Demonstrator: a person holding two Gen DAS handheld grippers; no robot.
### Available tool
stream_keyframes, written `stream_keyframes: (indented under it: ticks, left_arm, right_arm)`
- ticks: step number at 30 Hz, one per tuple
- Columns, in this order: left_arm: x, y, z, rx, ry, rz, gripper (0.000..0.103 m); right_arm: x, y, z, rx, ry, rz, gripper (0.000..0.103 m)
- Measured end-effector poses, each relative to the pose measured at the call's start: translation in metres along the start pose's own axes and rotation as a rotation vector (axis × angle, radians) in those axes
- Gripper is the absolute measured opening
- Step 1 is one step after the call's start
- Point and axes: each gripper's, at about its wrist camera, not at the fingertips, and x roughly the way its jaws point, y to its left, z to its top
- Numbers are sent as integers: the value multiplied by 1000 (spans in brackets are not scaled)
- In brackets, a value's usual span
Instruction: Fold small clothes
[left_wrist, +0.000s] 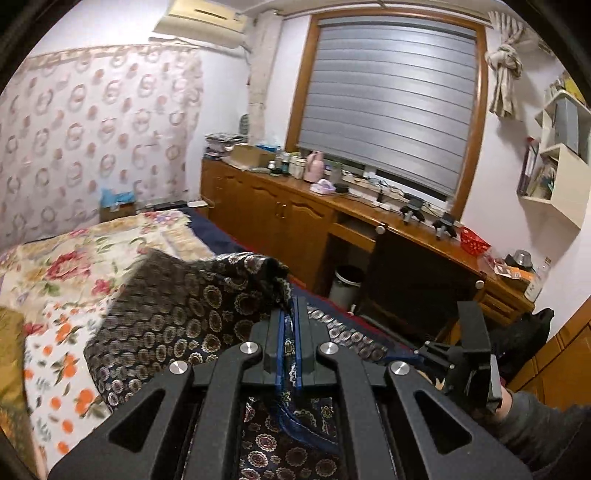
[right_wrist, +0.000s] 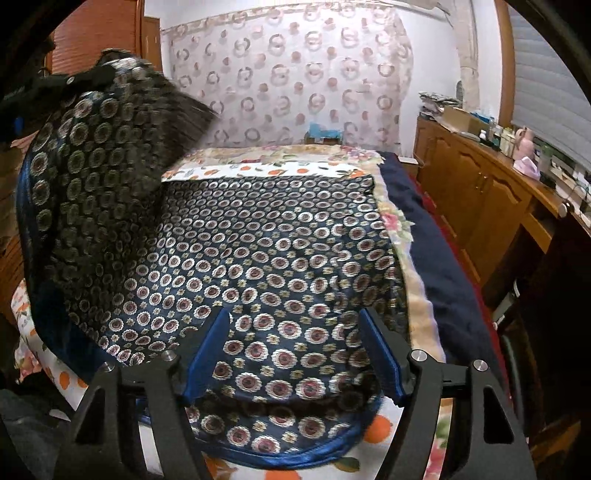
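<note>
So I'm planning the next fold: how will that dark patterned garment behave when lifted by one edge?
Likely floppy: the patterned garment droops and curls where the left tool lifts its blue-trimmed edge. Probably light, since one pinch carries a big flap. Its sheen suggests it may be slippery. The right tool hovers open above it.

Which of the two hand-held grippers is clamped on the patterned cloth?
The left hand-held gripper: its jaws are pinched shut on the blue-trimmed edge of the patterned cloth. The right hand-held gripper hangs with its jaws spread wide over the cloth, gripping nothing.
</note>
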Motion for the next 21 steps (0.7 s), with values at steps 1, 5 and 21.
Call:
stream_keyframes:
  ticks: [1,5,21]
  left_arm:
    - [6,-2,1,4,13,-5,5]
    - [29,-2,-10,10,106,-17,30]
    - [2,42,-65,-43,142,143,85]
  right_arm:
    - [-2,-3,-1,7,-6,0,74]
    - [-7,-12,-5,24,-18,3,74]
    - [27,-3,7,24,-10,24,73]
